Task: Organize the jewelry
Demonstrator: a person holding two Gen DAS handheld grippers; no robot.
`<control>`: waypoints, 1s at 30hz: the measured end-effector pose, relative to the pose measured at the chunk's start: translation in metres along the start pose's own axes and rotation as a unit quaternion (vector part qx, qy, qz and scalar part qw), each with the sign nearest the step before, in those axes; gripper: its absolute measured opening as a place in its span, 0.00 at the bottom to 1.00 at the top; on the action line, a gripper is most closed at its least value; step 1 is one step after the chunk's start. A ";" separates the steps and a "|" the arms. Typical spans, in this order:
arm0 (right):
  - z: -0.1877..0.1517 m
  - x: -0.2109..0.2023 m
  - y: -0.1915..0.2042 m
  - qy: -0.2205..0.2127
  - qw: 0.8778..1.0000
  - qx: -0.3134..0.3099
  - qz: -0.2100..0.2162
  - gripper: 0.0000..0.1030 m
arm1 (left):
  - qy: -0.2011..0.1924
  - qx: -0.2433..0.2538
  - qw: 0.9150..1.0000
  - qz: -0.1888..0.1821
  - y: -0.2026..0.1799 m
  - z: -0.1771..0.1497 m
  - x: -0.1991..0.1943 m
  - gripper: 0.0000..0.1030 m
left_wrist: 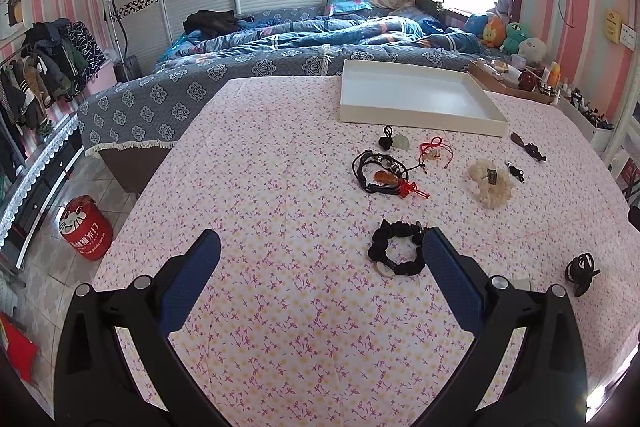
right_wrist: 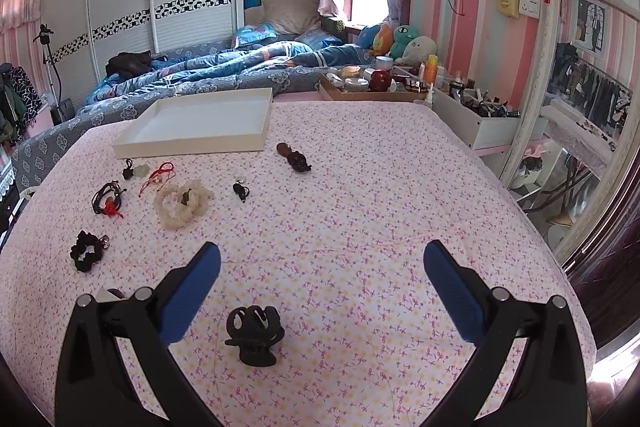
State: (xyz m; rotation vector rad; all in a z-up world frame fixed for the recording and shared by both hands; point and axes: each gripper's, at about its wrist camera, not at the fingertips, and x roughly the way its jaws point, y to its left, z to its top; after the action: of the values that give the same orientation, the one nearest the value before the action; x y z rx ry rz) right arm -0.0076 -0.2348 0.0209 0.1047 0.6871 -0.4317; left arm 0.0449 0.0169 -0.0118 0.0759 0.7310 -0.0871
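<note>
Both grippers hang over a worktop covered in a pink flowered cloth, each with its jaws spread wide and grasping nothing. The left gripper points across the cloth with a black scrunchie just beside its right finger, which overlaps the scrunchie's edge in this view; whether they touch cannot be told. The right gripper has a black claw hair clip lying on the cloth between its fingers, nearer the left one and apart from both. The jewelry is scattered loose on the cloth, none of it in the white tray, which sits at the far side of the worktop with its bottom bare. In front of the tray lie a small black knot with a pale green pendant, a red cord bracelet, a bundle of black cords with an orange stone and red tassel, a cream ruffled scrunchie, a small black charm and a dark brown wooden pendant on a knotted cord. Beyond the worktop stands a bed with blue bedding, and to the right a tray of cosmetics.
</note>
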 end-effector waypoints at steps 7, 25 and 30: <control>0.006 0.000 0.001 0.001 1.000 -0.005 -0.003 0.99 | -0.002 -0.003 1.000 -0.005 0.006 0.008 0.000 0.97; 0.051 0.024 0.001 0.015 0.998 -0.018 0.051 0.99 | 0.021 -0.014 0.999 -0.042 0.024 0.045 0.023 0.97; 0.076 0.028 -0.001 0.013 0.997 -0.022 0.067 0.98 | 0.021 -0.013 0.998 -0.051 0.028 0.067 0.029 0.97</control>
State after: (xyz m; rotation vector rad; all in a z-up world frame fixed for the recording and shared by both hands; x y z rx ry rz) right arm 0.0567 -0.2636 0.0617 0.1138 0.7112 -0.2864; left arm 0.1142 0.0367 0.0194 0.0162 0.7771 -0.1742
